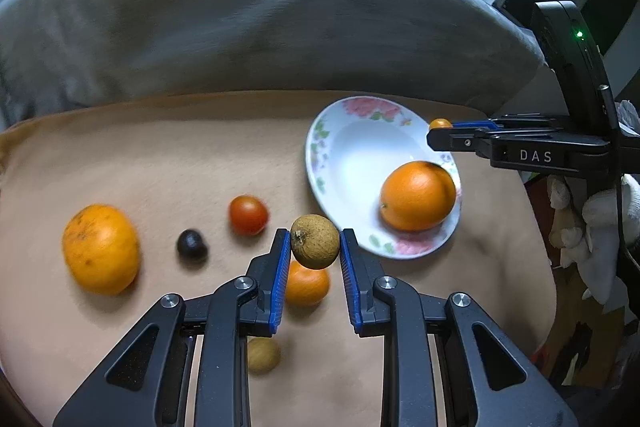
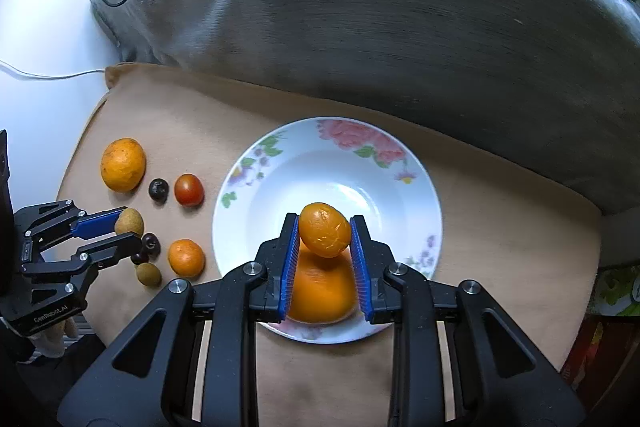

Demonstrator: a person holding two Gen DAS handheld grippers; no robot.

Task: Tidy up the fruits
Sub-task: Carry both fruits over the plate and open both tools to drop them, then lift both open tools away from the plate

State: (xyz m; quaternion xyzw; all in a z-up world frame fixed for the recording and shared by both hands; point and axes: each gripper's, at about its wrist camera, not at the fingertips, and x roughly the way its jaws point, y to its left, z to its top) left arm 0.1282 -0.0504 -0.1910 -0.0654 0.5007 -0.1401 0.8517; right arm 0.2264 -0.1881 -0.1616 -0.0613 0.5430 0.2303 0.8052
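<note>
A: Where's the small orange fruit (image 2: 325,235) sitting?

B: Your right hand-held gripper (image 2: 325,237) is clamping it above the plate (image 2: 280,163), over the big orange (image 2: 322,301).

A: And the left?

B: Your left hand-held gripper (image 1: 315,245) is pinching a brown longan (image 1: 315,242), left of the plate. Both look light and thin-skinned; you're gripping across their middles, so squeeze gently.

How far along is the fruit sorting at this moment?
Done: one large orange lies in the floral white plate. In hand: the right gripper holds a small orange kumquat-like fruit above the plate; the left gripper holds a brown longan. Left on the tan cloth: a spotted mandarin, red tomato, small tangerine, dark fruits, another longan.
</note>
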